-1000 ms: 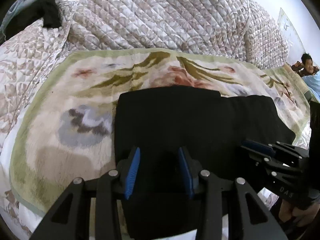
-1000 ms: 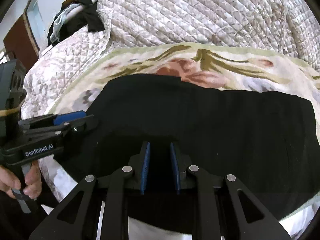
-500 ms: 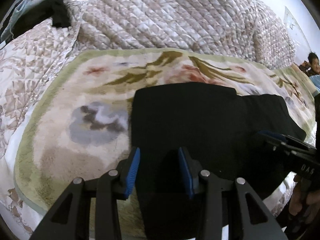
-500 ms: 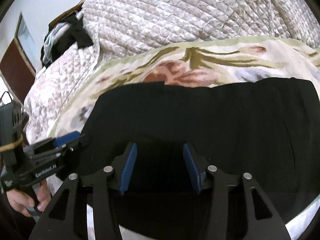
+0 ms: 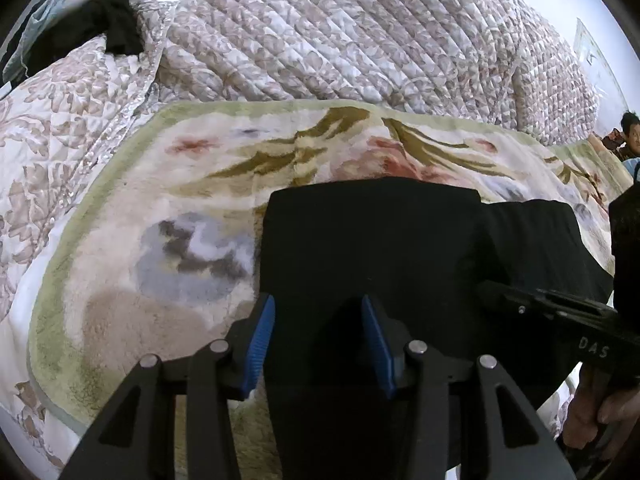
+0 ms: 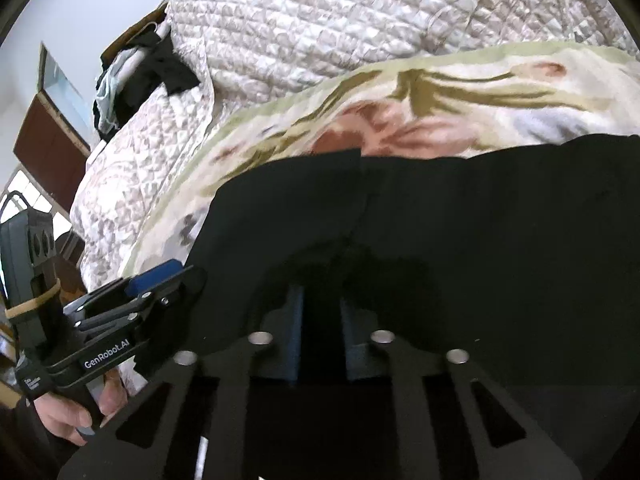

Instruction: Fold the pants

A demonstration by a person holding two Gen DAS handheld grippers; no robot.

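Note:
Black pants [image 5: 372, 240] lie folded on a floral blanket [image 5: 168, 208]; they also fill the right wrist view [image 6: 480, 208]. My left gripper [image 5: 318, 336] is open, its blue pads straddling the pants' near left edge. My right gripper [image 6: 320, 332] has its blue pads close together with dark cloth between them at the near edge; the cloth bulges up around them. The right gripper also shows in the left wrist view [image 5: 560, 312], and the left gripper in the right wrist view [image 6: 160, 280].
A quilted beige cover [image 5: 340, 32] rises behind the blanket. Dark clothes [image 6: 152, 68] hang at the far left. A person [image 5: 630, 132] sits at the far right. A hand [image 6: 80, 412] holds the left gripper's handle.
My right gripper opened, then narrowed on the pants' near edge and lifted it. My left gripper stayed open and shifted slightly left along the edge.

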